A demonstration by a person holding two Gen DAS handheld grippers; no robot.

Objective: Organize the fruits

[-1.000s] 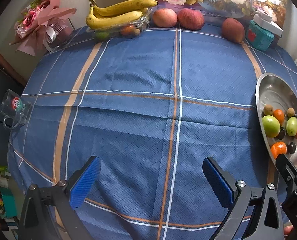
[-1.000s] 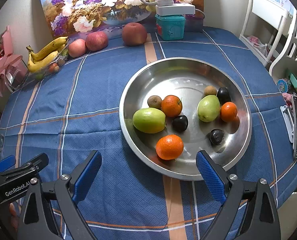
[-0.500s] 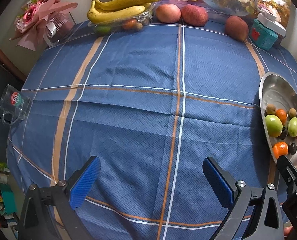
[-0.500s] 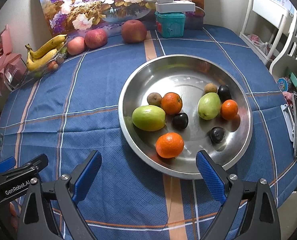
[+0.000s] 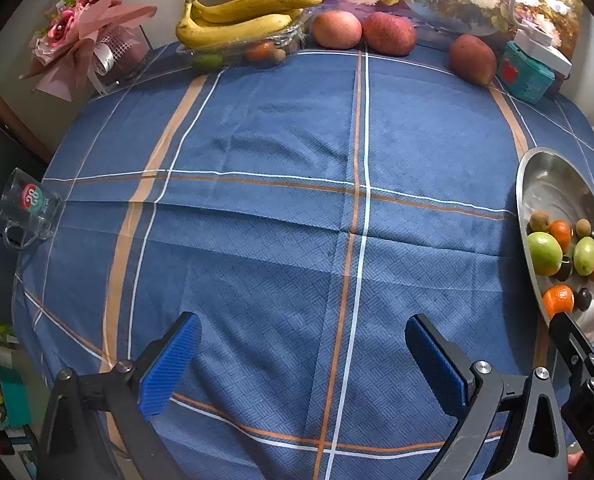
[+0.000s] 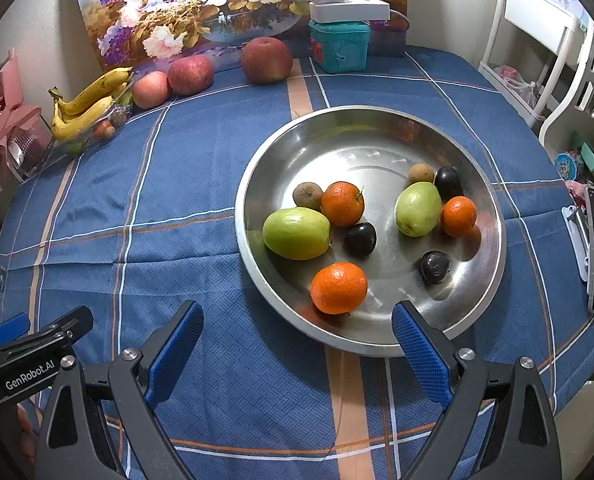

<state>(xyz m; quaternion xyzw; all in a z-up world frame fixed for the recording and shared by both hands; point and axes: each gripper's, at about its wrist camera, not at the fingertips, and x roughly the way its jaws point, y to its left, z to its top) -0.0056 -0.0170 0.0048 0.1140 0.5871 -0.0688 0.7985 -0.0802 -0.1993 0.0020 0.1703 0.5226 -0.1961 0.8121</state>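
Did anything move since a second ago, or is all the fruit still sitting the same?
Only the left gripper moved: it crept forward over the tablecloth, toward the bananas. The right gripper barely shifted. Both stayed open and empty. Nothing was picked up, and the fruit in the metal bowl lies as before.

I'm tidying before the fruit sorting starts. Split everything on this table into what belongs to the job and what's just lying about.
Job:
steel dish holding oranges, green fruits, dark plums, small brown fruits
bananas
apples

Lying about:
glass mug
pink bouquet
teal box
flower painting
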